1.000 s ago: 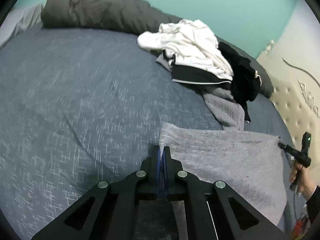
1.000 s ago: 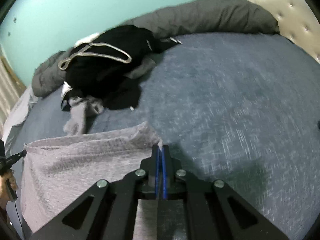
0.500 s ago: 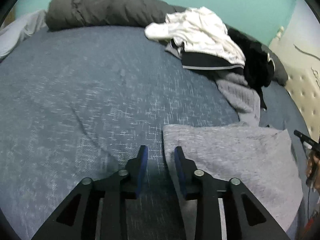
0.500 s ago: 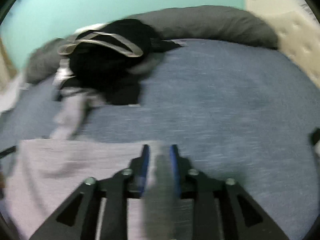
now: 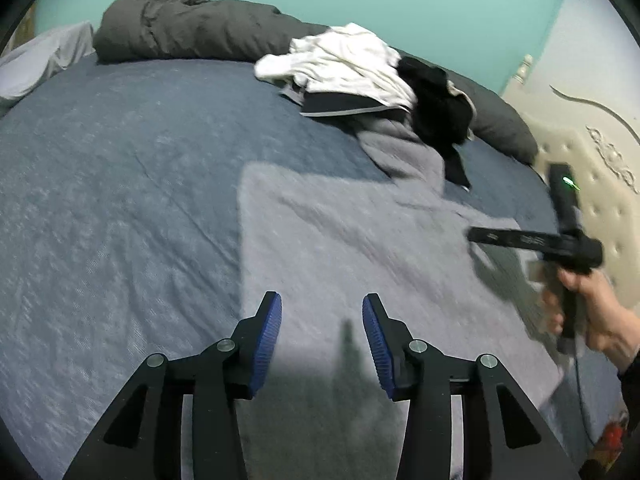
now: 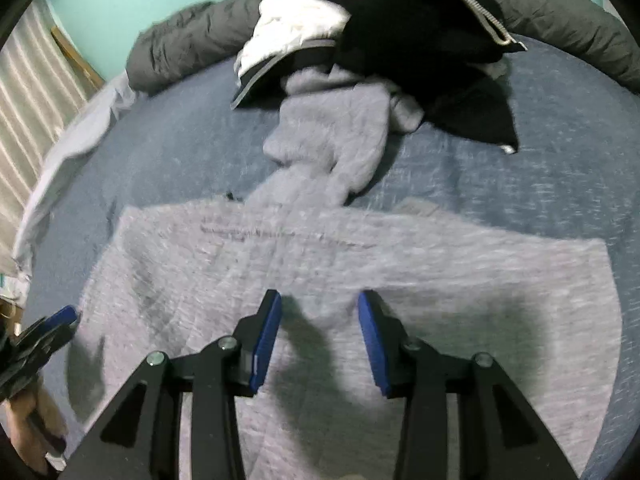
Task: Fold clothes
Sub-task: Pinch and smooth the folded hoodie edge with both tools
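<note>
A light grey garment [image 5: 352,240] [image 6: 360,264] lies spread flat on the blue bed [image 5: 120,168]. My left gripper [image 5: 322,312] hovers open over its near left part, nothing between the blue pads. My right gripper [image 6: 319,312] is open above the garment's middle, casting a shadow on the cloth. In the left wrist view the right gripper [image 5: 472,235] shows side-on at the right, held by a hand [image 5: 600,320]. The left gripper's blue tip [image 6: 64,314] shows at the far left of the right wrist view. One grey sleeve [image 6: 332,148] runs up into the clothes pile.
A pile of white and black clothes [image 5: 372,76] [image 6: 400,20] sits at the far side of the bed. A dark grey duvet [image 5: 184,28] lies rolled along the back by the teal wall. A padded cream headboard [image 5: 600,168] stands at the right, a pale pillow [image 5: 36,64] at the far left.
Both grippers were shut on the grey garment's corners a second ago. They have opened, let the cloth down flat on the bed, and swung over the garment.
</note>
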A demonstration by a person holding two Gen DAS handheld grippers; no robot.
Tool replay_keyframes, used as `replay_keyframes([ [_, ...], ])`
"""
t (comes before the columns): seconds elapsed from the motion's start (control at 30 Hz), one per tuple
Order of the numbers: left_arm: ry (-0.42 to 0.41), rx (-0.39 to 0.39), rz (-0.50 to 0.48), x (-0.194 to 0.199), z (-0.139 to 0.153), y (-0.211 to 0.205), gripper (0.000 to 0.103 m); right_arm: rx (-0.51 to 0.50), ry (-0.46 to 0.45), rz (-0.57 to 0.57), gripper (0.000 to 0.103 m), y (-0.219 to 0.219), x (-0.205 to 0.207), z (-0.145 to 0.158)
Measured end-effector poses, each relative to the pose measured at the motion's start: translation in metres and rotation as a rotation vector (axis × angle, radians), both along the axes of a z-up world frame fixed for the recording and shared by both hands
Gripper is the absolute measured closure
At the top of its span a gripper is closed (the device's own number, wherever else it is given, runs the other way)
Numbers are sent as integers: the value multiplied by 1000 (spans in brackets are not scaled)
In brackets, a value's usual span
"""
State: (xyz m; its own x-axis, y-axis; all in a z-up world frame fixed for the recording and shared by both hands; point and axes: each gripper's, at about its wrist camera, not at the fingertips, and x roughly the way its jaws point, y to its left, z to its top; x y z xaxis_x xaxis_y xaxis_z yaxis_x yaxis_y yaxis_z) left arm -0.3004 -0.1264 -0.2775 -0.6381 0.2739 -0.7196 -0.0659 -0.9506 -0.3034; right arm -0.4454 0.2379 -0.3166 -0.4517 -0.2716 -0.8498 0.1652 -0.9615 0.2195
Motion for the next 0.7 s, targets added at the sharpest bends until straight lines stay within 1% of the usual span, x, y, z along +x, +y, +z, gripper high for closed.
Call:
replay_keyframes([
  [0.03, 2, 4, -6, 3, -2, 2, 56, 20, 1, 3, 63, -3, 0, -3],
  [0.1, 3, -1, -8, 6, -6, 4, 56, 42, 3, 0, 73, -6, -1, -7],
  [0.17, 6, 11, -4, 6, -8, 3, 56, 43, 7, -12, 91, -4, -2, -9],
  [0.23, 9, 25, 5, 7, -9, 0, 56, 49, 15, -13, 101, -3, -2, -9],
  [0.37, 8, 37, 11, 7, -10, -4, 56, 70, 41, 7, 102, -8, -1, -4],
  [0.43, 8, 40, 10, 8, -11, -5, 56, 64, 58, 5, 103, -7, -3, 1],
  [0.57, 12, 45, 16, 11, -10, -9, 56, 51, 126, -21, 103, -1, -3, 21],
  [0.7, 12, 58, 28, 12, -10, -14, 56, 55, 161, -43, 103, 3, -8, 34],
])
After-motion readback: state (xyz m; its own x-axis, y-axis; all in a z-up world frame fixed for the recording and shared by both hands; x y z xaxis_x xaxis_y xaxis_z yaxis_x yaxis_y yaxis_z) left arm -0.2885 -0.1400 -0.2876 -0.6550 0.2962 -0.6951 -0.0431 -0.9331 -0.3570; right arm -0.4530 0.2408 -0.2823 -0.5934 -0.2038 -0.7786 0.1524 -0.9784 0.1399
